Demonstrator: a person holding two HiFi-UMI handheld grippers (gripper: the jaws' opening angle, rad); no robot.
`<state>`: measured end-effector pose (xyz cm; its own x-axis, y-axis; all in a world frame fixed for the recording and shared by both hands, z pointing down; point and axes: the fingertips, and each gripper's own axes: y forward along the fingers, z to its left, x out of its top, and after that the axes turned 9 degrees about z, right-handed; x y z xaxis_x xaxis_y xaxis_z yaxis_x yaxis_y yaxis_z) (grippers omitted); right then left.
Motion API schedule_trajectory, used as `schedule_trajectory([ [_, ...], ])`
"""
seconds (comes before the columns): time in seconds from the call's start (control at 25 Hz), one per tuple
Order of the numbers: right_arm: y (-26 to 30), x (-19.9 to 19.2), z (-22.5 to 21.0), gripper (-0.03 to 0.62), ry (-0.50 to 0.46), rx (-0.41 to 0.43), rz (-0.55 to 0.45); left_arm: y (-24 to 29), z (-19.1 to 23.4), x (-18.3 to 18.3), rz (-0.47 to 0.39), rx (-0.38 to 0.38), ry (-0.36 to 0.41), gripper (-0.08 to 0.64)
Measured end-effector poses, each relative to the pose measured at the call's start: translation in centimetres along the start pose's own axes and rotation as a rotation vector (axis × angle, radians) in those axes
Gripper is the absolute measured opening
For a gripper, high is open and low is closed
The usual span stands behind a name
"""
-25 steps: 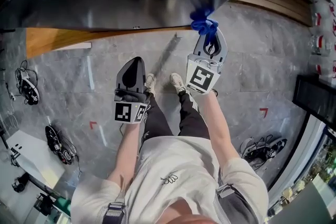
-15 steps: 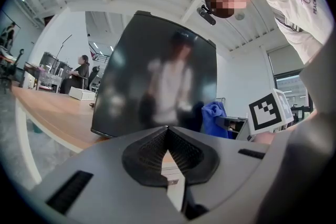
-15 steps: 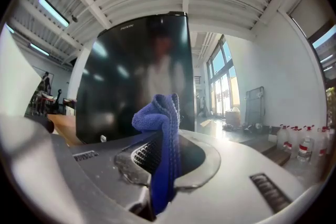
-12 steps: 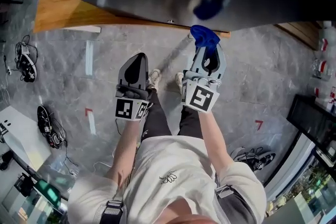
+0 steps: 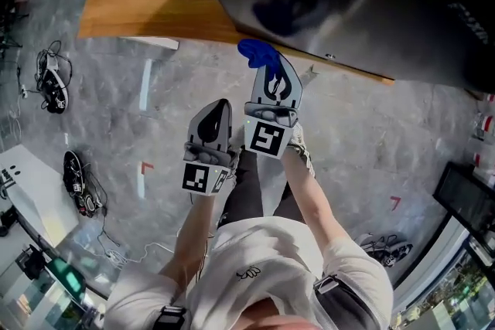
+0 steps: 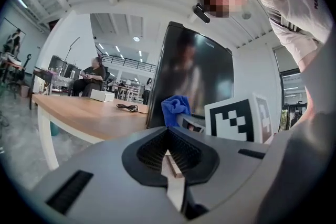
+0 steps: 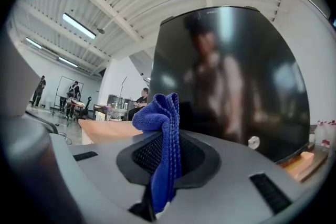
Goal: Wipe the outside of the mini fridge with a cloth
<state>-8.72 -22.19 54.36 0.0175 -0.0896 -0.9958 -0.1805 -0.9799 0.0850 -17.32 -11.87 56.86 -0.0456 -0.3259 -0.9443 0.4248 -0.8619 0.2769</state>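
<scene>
Before the mini fridge [image 5: 371,4], right tool [image 5: 271,64] reaches forward pinching blue cloth [image 5: 255,52]; left tool [image 5: 220,106] pressed together.

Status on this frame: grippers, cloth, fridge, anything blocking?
Right gripper shut on blue cloth, in front of the mini fridge; contact unclear. Left gripper shut, empty, alongside. Nothing between cloth and fridge.

Bright ceiling strip lights, fisheye-warped edges, blurry reflections on glossy fridge [image 7: 231,76]
</scene>
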Motion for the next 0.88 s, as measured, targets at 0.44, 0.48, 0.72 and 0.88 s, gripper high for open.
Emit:
schedule_trajectory([
  [0.44,4.7,-2.1,5.5,0.061,-0.228,0.016,0.044,-2.9,8.2,0.9,-0.005,0.081,0.016,0.005],
  [0.48,4.7,-2.1,5.5,0.061,-0.233,0.014,0.043,-2.9,8.4,0.9,-0.004,0.080,0.012,0.005],
  [0.72,5.1,-2.5,4.6,0.061,-0.229,-0.006,0.063,-1.7,7.9,0.5,0.006,0.056,-0.019,0.005],
  [0.88,3.9,-1.8,1.6,0.061,-0.125,-0.040,0.038,-0.3,5.3,0.8,0.002,0.020,-0.015,0.005],
])
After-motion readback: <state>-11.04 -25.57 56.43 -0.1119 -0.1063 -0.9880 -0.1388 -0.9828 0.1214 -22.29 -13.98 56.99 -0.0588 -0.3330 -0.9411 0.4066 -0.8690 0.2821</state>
